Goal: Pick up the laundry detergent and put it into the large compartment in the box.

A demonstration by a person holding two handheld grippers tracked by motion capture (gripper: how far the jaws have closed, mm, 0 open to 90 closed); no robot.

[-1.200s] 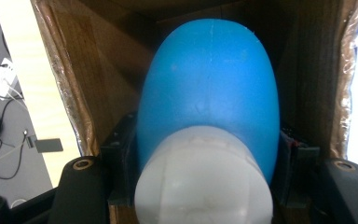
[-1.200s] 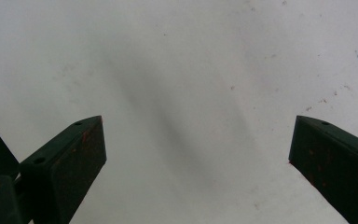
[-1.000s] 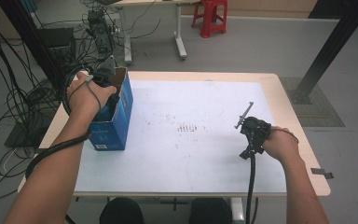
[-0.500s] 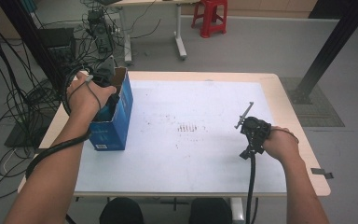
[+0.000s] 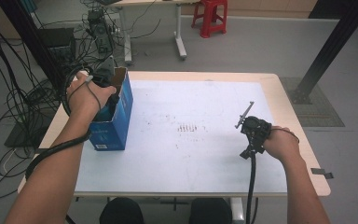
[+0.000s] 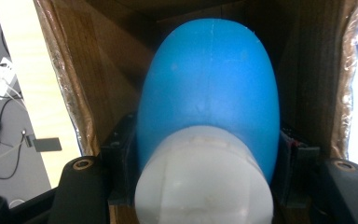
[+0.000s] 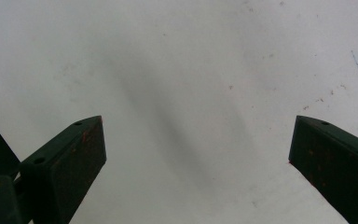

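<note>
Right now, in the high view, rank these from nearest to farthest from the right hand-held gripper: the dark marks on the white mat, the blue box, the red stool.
From the right hand-held gripper:
1. Dark marks, mid-mat, just to its left.
2. Blue box, at the table's left edge, under the left hand-held gripper.
3. Red stool, on the floor beyond the table's far edge.

A red stool (image 5: pixel 209 16) stands on the grey floor (image 5: pixel 261 42), well beyond both claws, past the table (image 5: pixel 279 93)
</note>
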